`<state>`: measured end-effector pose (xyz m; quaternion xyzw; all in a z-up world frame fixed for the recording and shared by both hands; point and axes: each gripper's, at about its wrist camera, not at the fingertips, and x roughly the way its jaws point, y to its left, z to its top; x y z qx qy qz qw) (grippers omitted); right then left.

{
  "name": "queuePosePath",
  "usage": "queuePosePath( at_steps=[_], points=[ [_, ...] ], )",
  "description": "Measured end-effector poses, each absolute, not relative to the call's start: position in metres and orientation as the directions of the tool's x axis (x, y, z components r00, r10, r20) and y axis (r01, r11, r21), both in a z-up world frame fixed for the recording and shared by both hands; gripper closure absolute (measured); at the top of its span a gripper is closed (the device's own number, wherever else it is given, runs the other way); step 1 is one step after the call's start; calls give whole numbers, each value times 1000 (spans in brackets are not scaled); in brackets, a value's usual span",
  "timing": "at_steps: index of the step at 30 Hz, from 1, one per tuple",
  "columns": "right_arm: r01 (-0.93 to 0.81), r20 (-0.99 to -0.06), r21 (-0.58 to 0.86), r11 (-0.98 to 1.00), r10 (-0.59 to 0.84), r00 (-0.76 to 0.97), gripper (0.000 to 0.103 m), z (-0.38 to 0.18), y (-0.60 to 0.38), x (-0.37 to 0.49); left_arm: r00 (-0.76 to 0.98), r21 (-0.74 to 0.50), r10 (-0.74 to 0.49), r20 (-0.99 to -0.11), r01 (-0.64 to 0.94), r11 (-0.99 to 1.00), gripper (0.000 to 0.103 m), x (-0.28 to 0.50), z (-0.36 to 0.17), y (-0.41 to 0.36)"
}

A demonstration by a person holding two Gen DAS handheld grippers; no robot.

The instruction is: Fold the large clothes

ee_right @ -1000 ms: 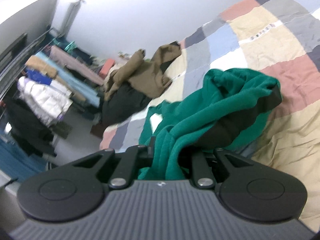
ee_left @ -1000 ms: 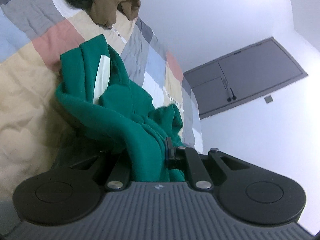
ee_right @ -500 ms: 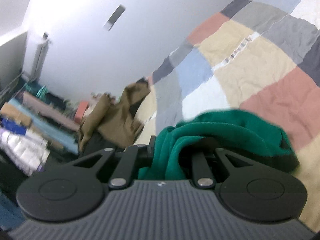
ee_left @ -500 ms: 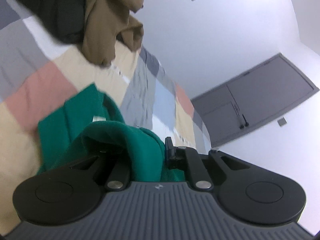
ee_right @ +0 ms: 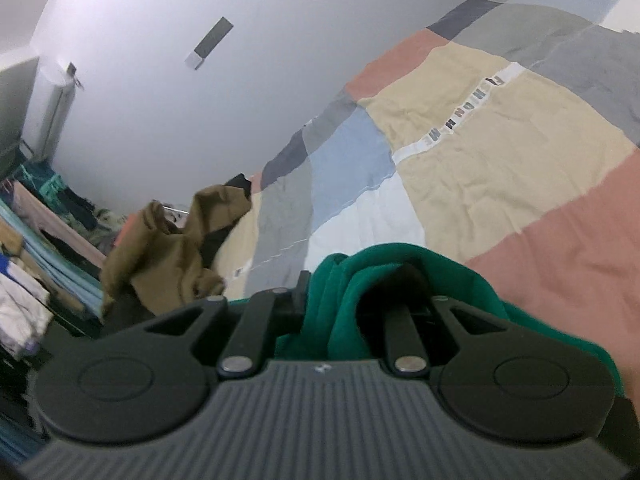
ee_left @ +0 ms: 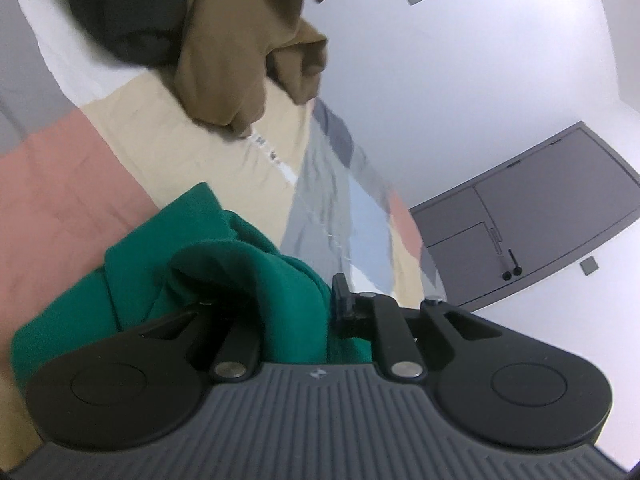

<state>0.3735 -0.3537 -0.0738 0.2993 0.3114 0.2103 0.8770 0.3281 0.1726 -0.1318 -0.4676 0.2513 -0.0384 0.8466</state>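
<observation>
Green top (ee_left: pixel 280 300) is bunched up right between both pinchers. Left gripper (ee_left: pixel 296 312) and right gripper (ee_right: pixel 344 308) each squeeze it tight. Bare quilt (ee_right: pixel 500 160) lies toward 12 o'clock.

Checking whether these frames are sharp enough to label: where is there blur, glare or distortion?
Left wrist: brown garment smeared by motion blur; green garment sharper; grey door bowed by fisheye. Right wrist: patchwork quilt crisp, white wall evenly bright.
</observation>
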Motion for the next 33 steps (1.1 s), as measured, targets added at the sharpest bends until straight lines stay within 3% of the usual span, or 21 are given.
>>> queuePosePath(
  at_steps=[11, 13, 14, 15, 16, 17, 18, 20, 27, 33],
  points=[
    [-200, -438, 621, 758, 548, 713, 85, -103, -340, 398, 870, -794, -301, -391, -153, 588, 86, 335, -147, 172],
    [-199, -433, 623, 757, 546, 717, 83, -98, -340, 394, 868, -785, -307, -390, -139, 604, 70, 330, -143, 169],
    [-199, -428, 628, 752, 548, 718, 78, -96, -341, 391, 869, -783, -314, -383, -125, 609, 47, 326, -140, 167],
    [-203, -418, 640, 741, 557, 718, 67, -92, -342, 388, 875, -780, -312, -370, -109, 617, 34, 320, -135, 165],
    [-210, -406, 650, 730, 567, 717, 61, -89, -342, 384, 882, -773, -307, -358, -96, 627, 31, 314, -131, 162],
    [-225, -389, 658, 718, 580, 716, 48, -84, -343, 378, 887, -759, -297, -353, -86, 646, 27, 306, -124, 160],
    [-241, -374, 659, 712, 589, 716, 37, -79, -343, 372, 892, -742, -284, -353, -82, 666, 26, 299, -119, 157],
    [-274, -358, 637, 720, 591, 722, 32, -69, -342, 356, 904, -708, -251, -345, -76, 702, 26, 281, -107, 153],
    [-366, -323, 538, 759, 587, 743, 31, -38, -340, 300, 922, -616, -159, -354, -102, 781, 25, 224, -75, 140],
    [-351, -267, 544, 762, 554, 789, 32, -25, -357, 273, 933, -554, -104, -345, -113, 825, 24, 193, -64, 123]
  ],
)
